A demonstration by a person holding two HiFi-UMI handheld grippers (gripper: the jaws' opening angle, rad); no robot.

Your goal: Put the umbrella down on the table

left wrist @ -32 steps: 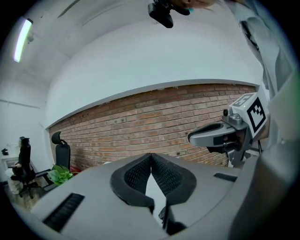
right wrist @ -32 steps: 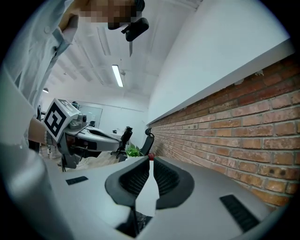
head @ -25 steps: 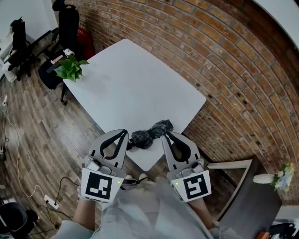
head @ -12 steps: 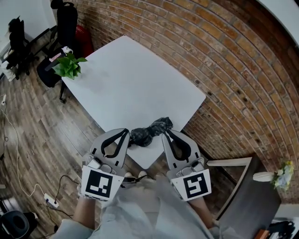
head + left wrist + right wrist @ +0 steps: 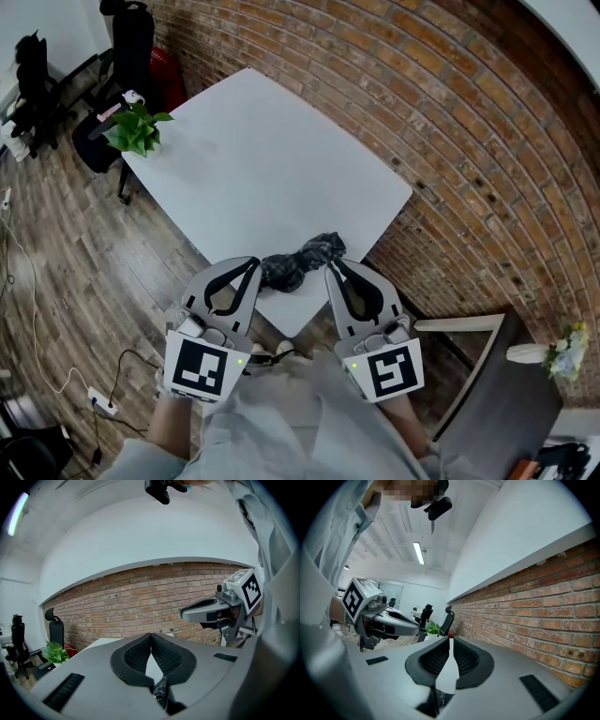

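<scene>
A dark folded umbrella [image 5: 302, 262] lies across the near corner of the white table [image 5: 262, 159]. My left gripper [image 5: 253, 266] is at its left end and my right gripper [image 5: 330, 270] at its right end, both pointing roughly level. In the left gripper view the jaws of the left gripper [image 5: 151, 634] meet at the tips, with a bit of umbrella fabric [image 5: 161, 692] showing beneath them. The right gripper [image 5: 450, 640] looks the same, its tips together and umbrella fabric [image 5: 437, 698] below. I cannot see either gripper pinching the umbrella.
A brick wall [image 5: 450, 141] runs along the table's right side. A potted plant [image 5: 139, 131] stands on the far left corner, with office chairs [image 5: 131, 47] behind it. A wooden stand [image 5: 487, 375] and a vase of flowers [image 5: 555, 356] are at lower right.
</scene>
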